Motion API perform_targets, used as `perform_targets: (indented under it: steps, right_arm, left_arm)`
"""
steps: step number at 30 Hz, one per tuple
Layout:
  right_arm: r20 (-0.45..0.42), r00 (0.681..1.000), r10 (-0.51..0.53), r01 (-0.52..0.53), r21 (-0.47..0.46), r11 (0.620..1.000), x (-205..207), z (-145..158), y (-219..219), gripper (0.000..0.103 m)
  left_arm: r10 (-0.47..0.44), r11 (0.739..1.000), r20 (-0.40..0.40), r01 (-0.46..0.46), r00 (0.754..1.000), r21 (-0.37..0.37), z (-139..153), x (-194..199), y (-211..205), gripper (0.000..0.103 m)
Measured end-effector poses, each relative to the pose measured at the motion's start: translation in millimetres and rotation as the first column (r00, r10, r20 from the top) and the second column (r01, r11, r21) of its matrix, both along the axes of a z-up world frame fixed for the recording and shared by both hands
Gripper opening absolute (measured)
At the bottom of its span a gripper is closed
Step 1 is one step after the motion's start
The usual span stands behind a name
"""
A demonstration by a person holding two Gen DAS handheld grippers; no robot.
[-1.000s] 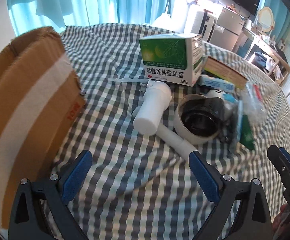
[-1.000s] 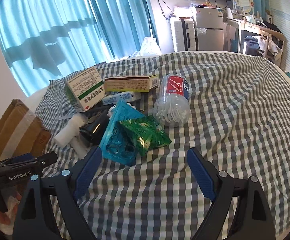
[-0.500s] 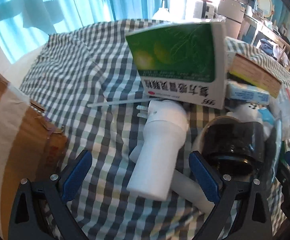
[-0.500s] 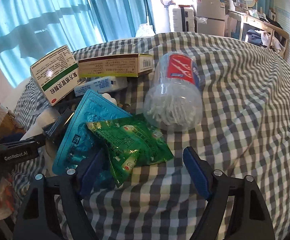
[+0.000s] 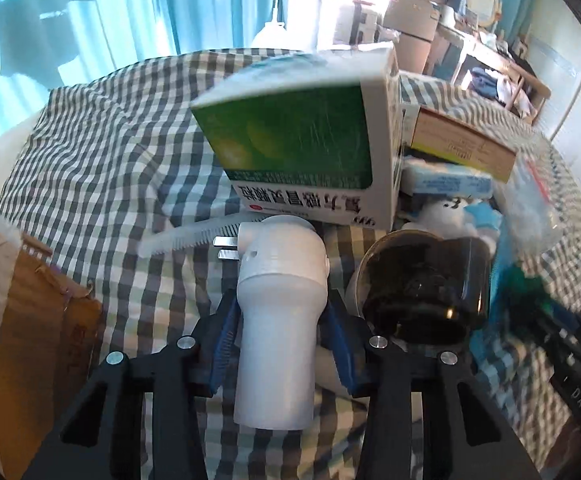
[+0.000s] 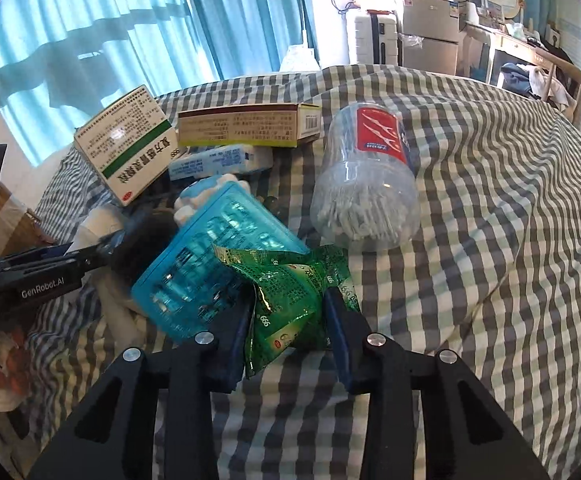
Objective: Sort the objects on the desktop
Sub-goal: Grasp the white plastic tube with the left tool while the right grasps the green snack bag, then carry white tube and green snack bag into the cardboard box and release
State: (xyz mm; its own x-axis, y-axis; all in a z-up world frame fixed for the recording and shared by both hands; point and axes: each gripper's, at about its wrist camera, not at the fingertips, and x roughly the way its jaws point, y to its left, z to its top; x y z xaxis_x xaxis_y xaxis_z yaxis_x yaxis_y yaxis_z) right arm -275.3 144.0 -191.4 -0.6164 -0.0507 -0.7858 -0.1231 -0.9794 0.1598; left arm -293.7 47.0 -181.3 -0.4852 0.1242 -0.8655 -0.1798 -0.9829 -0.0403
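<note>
White plug-in device [image 5: 280,320] clamped in left hand-held gripper [image 5: 282,344], green sachet [image 6: 294,304] in right hand-held gripper [image 6: 290,332].

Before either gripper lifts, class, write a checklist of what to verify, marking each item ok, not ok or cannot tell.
1. Left gripper jaws, just closing, press both sides of the white plug-in device: ok.
2. Right gripper jaws, just closing, pinch the green sachet: ok.
3. Sachet free of the blue blister pack: not ok, they overlap.
4. Green medicine box clear of the device: cannot tell.
5. Cotton swab jar clear of the sachet: cannot tell.
</note>
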Motion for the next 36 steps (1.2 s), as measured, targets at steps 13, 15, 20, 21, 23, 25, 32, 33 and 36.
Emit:
perform_targets:
  steps: [13,15,20,21,23,25,32,33,36]
  right_arm:
    - [0.026,0.999,0.034,-0.032,-0.055,0.998,46.6,22.5,-30.8,0.034]
    - [0.022,0.999,0.047,-0.046,-0.055,0.997,54.1,29.3,-38.0,0.034]
    - [0.008,0.998,0.068,-0.067,-0.054,0.996,80.8,47.5,-53.7,0.034]
    - [0.005,0.998,0.067,-0.067,-0.054,0.996,83.8,51.6,-55.6,0.034]
    - [0.001,0.998,0.068,-0.068,-0.062,0.996,94.0,61.4,-59.6,0.034]
    - [0.002,0.999,0.047,-0.047,-0.091,0.995,103.1,71.3,-59.6,0.034]
    - [-0.067,0.996,0.056,-0.061,-0.076,0.995,133.5,110.7,-77.9,0.034]
    - [-0.075,0.995,0.063,-0.068,-0.071,0.995,137.2,116.5,-81.1,0.034]
    - [-0.112,0.99,0.083,-0.089,-0.051,0.995,146.0,135.5,-94.0,0.034]
  left_arm:
    - [0.035,0.992,0.026,-0.038,0.999,0.121,23.6,61.1,-41.4,0.043]
    - [0.026,0.991,0.024,-0.029,0.999,0.127,28.7,80.4,-40.5,0.043]
    - [0.039,0.986,0.053,-0.047,0.998,0.161,38.2,115.6,-43.3,0.043]
    - [0.038,0.985,0.05,-0.046,0.998,0.168,42.1,122.8,-44.3,0.043]
    - [0.021,0.986,0.028,-0.025,0.999,0.167,52.3,136.9,-44.4,0.043]
    - [0.0,0.986,0.003,0.0,1.0,0.165,64.1,150.0,-43.6,0.043]
    - [0.026,0.985,-0.032,-0.02,0.999,0.17,99.1,171.6,-49.7,0.044]
    - [0.027,0.985,-0.041,-0.02,0.999,0.171,105.2,176.2,-52.3,0.044]
    - [0.036,0.985,-0.062,-0.026,0.997,0.168,121.0,186.7,-60.3,0.044]
